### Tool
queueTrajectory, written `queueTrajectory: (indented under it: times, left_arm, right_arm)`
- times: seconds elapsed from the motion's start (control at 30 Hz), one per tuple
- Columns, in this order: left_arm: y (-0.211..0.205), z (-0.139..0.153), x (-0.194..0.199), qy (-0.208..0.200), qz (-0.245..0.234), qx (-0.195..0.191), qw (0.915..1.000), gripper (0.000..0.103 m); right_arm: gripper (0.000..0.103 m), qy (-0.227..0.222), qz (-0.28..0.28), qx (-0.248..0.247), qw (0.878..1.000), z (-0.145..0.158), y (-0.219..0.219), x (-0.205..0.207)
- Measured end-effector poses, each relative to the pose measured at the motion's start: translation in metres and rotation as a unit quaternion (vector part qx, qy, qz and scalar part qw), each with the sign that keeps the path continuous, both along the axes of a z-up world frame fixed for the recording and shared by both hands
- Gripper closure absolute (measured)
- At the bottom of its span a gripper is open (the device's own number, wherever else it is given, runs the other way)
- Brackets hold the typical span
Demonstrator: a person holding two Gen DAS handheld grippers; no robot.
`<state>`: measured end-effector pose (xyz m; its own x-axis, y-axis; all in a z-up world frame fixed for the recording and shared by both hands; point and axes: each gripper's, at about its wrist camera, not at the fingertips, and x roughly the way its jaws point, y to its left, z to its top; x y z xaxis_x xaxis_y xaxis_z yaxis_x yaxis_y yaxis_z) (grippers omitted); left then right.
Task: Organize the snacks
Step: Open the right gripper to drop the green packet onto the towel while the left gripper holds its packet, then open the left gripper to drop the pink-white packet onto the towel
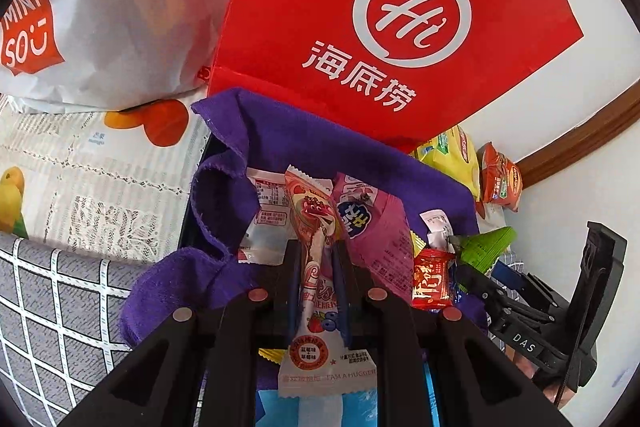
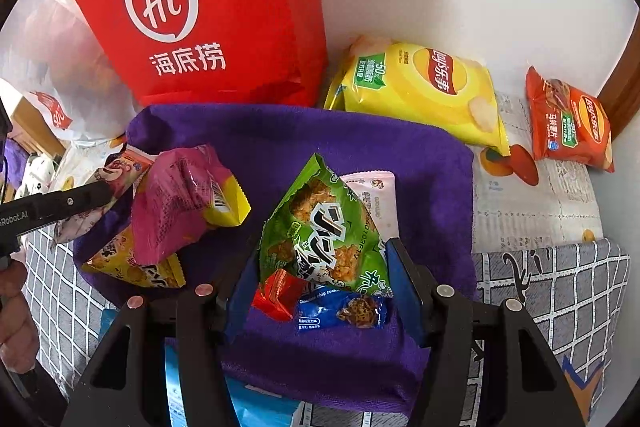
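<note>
Snacks were light, crinkly, slippery; left gripper (image 1: 318,267) pinched a candy packet (image 1: 320,263) mid-length, right gripper (image 2: 324,279) jaws spread around the green bag (image 2: 324,227).

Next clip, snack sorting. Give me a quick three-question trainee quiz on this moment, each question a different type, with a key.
1. True or false: the left gripper has its jaws shut on the strawberry candy stick.
2. Which packet stands between the right gripper's jaws? A) yellow chip bag B) green snack packet C) orange chip bag
3. Fill in: the snacks lie on a ____ towel.

Key: 1 true; 2 B; 3 purple.
</note>
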<state>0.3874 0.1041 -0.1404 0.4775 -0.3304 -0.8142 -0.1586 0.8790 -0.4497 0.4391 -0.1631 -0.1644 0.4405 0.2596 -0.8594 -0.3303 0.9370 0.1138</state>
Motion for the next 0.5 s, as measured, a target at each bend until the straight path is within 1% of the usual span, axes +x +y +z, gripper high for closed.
queueTrajectory:
  times: [0.13, 0.3, 0.4, 0.5]
  left_arm:
    - [-0.003, -0.001, 0.001, 0.002, -0.003, 0.002, 1.0000, 0.088]
    - [-0.005, -0.001, 0.003, 0.008, -0.007, 0.012, 0.9999, 0.087]
    - [-0.007, -0.002, 0.003, 0.011, -0.010, 0.017, 0.9997, 0.087]
    - [-0.009, -0.003, 0.004, 0.019, -0.017, 0.020, 0.9995, 0.085]
  right_arm:
    - [0.041, -0.003, 0.004, 0.003, 1.000, 0.004, 0.000, -0.002]
    - [0.036, -0.023, 0.014, 0.009, 1.000, 0.014, 0.003, -0.009]
    - [0.036, -0.040, 0.012, 0.012, 0.999, 0.023, 0.003, -0.014]
    - [0.036, -0.059, 0.009, 0.021, 0.998, 0.034, 0.003, -0.019]
